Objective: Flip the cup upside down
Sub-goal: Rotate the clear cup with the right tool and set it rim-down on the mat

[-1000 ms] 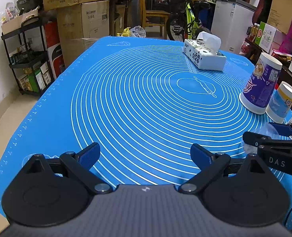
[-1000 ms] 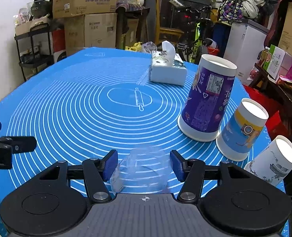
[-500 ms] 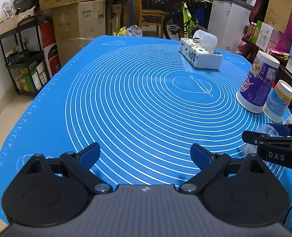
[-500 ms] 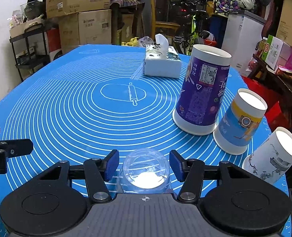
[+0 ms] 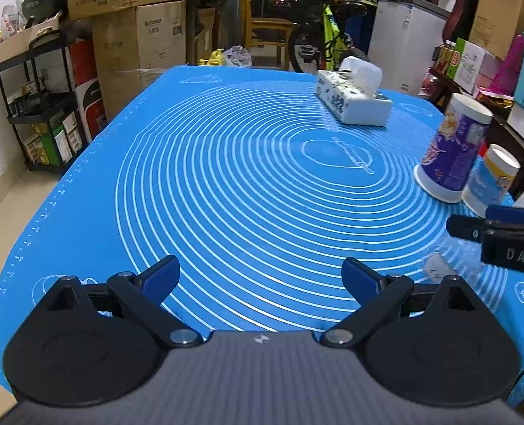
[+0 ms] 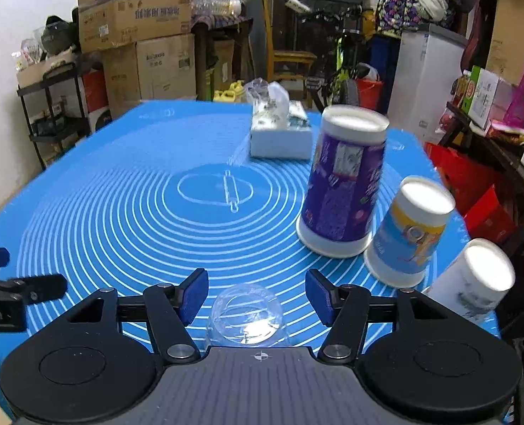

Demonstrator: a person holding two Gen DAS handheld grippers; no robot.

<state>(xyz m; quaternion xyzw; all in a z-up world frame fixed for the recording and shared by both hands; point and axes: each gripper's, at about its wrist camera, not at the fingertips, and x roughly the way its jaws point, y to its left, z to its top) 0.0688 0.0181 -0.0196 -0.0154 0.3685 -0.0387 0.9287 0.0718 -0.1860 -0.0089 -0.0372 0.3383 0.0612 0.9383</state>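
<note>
A small clear plastic cup (image 6: pixel 248 318) stands upside down on the blue mat (image 6: pixel 120 212), between and just behind the tips of my right gripper (image 6: pixel 256 297). The right gripper is open and its pads are apart from the cup. The cup shows faintly in the left wrist view (image 5: pixel 439 265), under the right gripper's finger (image 5: pixel 474 228). My left gripper (image 5: pixel 260 278) is open and empty, low over the mat's near edge.
Three paper cups stand upside down at the right: a tall purple one (image 6: pixel 343 180), a blue-and-yellow one (image 6: pixel 409 233) and a white one (image 6: pixel 474 276). A tissue box (image 6: pixel 279 131) sits at the back. Boxes, shelves and a bicycle surround the table.
The clear cup went from tilted between the right fingers to standing base-up on the mat. The right gripper has opened wider and drawn back a little. The left gripper barely moved.
</note>
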